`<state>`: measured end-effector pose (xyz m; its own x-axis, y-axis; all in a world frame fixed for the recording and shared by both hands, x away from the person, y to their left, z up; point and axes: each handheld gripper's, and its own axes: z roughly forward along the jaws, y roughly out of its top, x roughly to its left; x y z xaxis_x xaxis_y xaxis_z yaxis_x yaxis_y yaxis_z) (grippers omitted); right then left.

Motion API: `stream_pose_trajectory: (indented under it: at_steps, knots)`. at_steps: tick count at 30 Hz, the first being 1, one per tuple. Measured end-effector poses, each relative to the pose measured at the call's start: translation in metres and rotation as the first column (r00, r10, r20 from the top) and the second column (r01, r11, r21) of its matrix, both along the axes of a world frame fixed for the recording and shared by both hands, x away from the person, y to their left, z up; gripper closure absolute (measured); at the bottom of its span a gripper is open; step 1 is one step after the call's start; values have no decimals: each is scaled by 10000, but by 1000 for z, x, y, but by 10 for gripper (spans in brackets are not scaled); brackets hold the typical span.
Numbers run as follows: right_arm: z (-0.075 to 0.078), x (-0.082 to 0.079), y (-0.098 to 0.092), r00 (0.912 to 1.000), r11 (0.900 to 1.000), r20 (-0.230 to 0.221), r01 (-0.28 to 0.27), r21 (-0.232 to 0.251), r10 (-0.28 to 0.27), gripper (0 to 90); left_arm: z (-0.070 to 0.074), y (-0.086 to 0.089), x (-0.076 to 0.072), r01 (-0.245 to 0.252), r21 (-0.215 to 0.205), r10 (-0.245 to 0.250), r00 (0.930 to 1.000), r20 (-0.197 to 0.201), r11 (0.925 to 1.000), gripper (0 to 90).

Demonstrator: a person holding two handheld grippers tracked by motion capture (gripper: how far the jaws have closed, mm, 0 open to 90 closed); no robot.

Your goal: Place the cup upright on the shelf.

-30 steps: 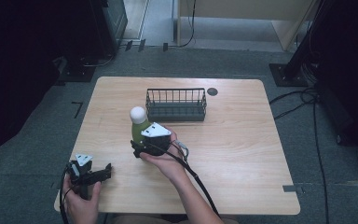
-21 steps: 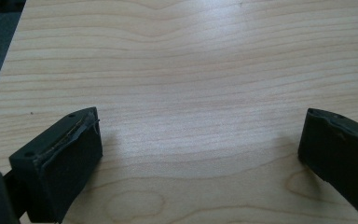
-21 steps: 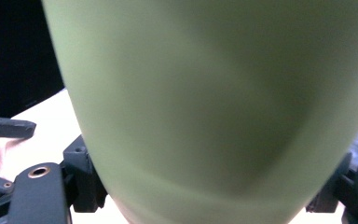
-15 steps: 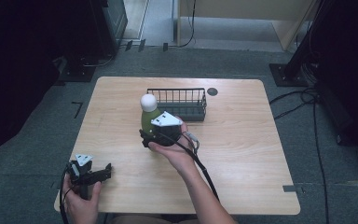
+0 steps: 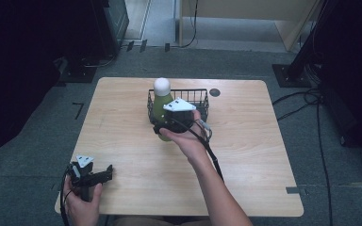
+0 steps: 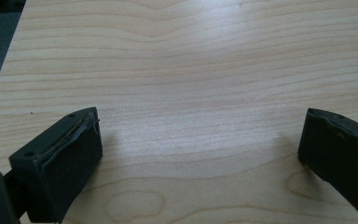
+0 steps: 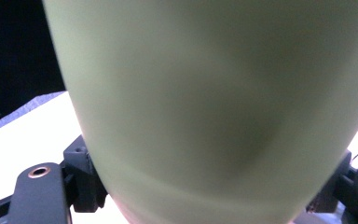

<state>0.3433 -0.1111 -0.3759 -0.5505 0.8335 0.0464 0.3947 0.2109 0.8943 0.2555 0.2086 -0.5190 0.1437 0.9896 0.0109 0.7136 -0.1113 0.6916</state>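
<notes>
Your right gripper (image 5: pixel 162 123) pinches the green bottle (image 5: pixel 159 107) upright at the wire basket (image 5: pixel 200 98). Your left gripper (image 5: pixel 104 175) rests near the table (image 5: pixel 264 155) corner, jaws spread wide.

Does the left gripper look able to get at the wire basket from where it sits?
Probably yes: the left gripper is open and holds nothing, with bare table toward the wire basket, though the green bottle crowds the near side.

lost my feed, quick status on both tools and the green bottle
Right tool shut on green bottle, at wire basket. Left tool open, near table edge. Basket rim in the way.
</notes>
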Motion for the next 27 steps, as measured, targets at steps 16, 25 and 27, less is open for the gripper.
stream_pose_trajectory:
  at_steps: [16, 25, 27]
  knots:
    - [36, 42, -41, 9930, 9938, 425, 1101, 147, -1107, 202, 0, 0, 0, 7, 4, -7, 10000, -1, 10000, 0]
    - [46, 72, -58, 9793, 9821, 742, 1878, 165, -1885, 202, 0, 0, 0, 31, 33, -30, 10000, -21, 10000, 0]
    - [45, 80, -60, 9752, 9781, 758, 2076, 121, -2079, 202, 0, 0, 0, 24, 25, -24, 10000, -24, 10000, 0]
